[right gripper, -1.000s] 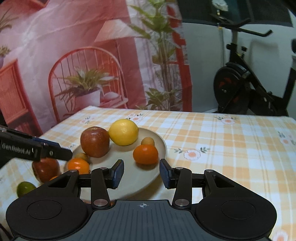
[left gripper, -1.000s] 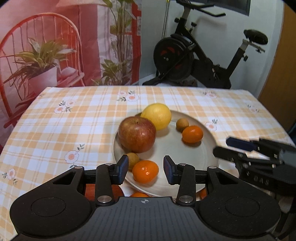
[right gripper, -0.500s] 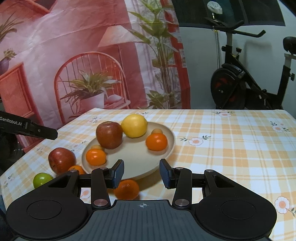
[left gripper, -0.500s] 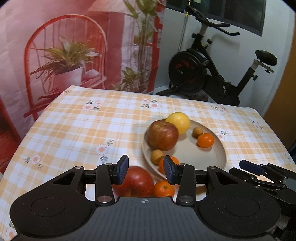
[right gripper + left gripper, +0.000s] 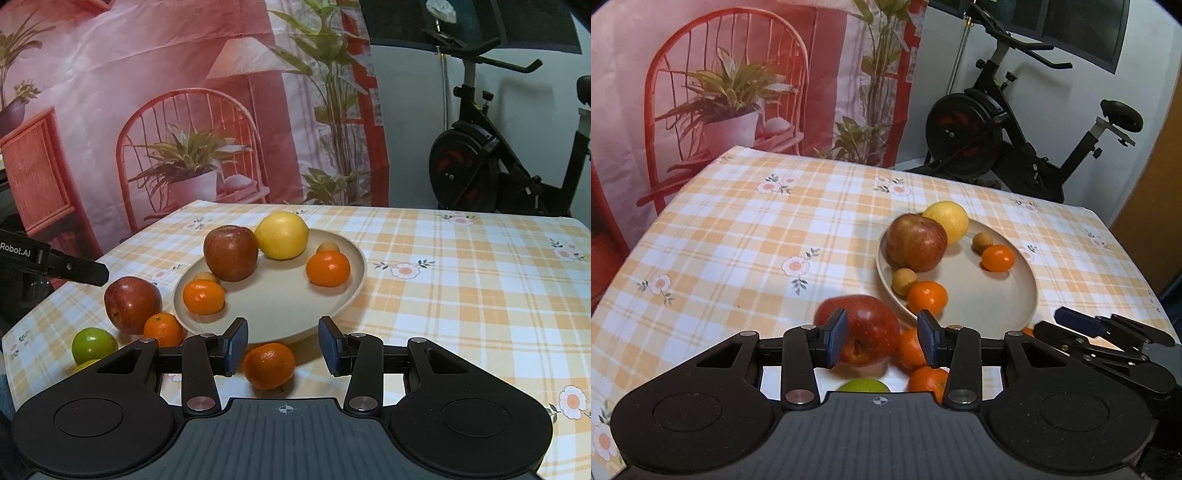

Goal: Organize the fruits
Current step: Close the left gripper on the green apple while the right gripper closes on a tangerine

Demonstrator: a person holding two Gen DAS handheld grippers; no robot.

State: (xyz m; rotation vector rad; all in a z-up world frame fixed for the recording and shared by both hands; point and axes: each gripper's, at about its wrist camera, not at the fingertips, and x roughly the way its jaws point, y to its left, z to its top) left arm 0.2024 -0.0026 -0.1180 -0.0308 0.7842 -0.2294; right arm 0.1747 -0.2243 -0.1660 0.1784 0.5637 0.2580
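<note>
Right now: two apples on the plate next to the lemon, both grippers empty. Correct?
Not quite. Only one apple sits on the plate beside the lemon; the second apple lies on the tablecloth left of it, per the right wrist view. Left gripper and right gripper are both empty.

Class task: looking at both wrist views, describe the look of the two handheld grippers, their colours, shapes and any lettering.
Both the left gripper and the right gripper are matte black, with a ribbed centre panel, round side discs, silver pivot screws and two blue-padded fingers. White lettering ending "Robot.AI" marks the left one's side.
</note>
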